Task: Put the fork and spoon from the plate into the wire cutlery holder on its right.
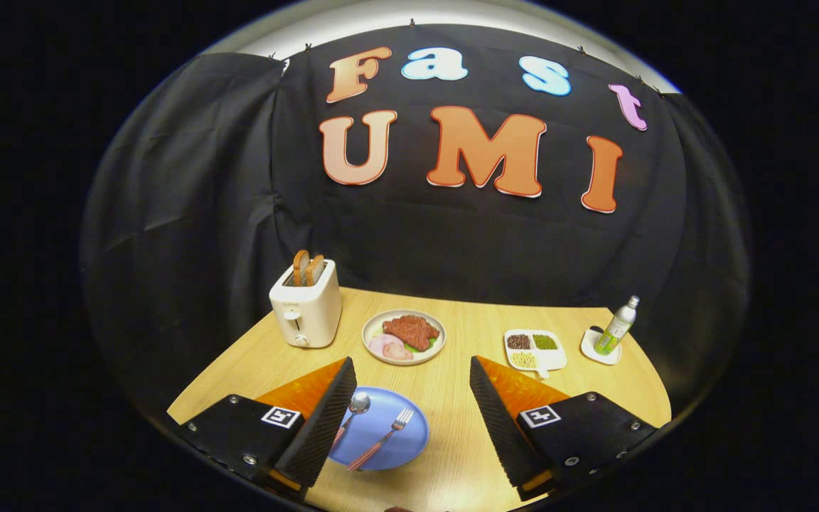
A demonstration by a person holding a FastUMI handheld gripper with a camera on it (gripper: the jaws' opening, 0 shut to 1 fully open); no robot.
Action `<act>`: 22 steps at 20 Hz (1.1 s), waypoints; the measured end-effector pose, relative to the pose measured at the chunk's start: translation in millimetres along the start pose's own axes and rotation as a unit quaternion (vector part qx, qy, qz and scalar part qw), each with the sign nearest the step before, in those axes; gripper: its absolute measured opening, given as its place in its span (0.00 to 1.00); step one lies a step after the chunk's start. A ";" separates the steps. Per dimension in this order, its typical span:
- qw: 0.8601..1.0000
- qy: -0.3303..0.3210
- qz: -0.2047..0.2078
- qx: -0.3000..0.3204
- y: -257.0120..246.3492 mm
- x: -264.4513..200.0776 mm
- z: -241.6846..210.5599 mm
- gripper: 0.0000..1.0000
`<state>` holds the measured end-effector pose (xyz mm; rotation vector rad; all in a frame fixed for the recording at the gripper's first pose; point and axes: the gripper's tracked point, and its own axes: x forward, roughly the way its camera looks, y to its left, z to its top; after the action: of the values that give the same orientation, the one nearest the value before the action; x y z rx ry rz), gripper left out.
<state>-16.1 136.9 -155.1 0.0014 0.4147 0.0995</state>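
Black cloth hangs behind a pale wooden table; over its near part the claw hovers with its two fingers spread wide, gripping nothing; between them, close to the left finger, lies a blue plate; on it rest a spoon, its bowl pointing away and its handle partly hidden by that finger, and just to its right a fork with a checked handle, tines pointing away; neither touches the fingers; beyond the fingertips sits a pale plate of meat; further left of it stands a cream toaster with two slices of bread poking up; beyond the right finger lies a white divided tray of beans and seeds; right of that, a green bottle stands upright on a small white dish.
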 end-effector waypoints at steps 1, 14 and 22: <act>1.000 0.017 0.001 0.002 5.7 2.9 -10.4 0.96; 0.978 0.201 0.015 0.043 42.0 32.9 -132.7 0.88; 0.966 0.254 -0.018 0.039 42.2 54.5 -198.1 0.65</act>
<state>-50.2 180.4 -357.5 0.0469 0.9322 0.0456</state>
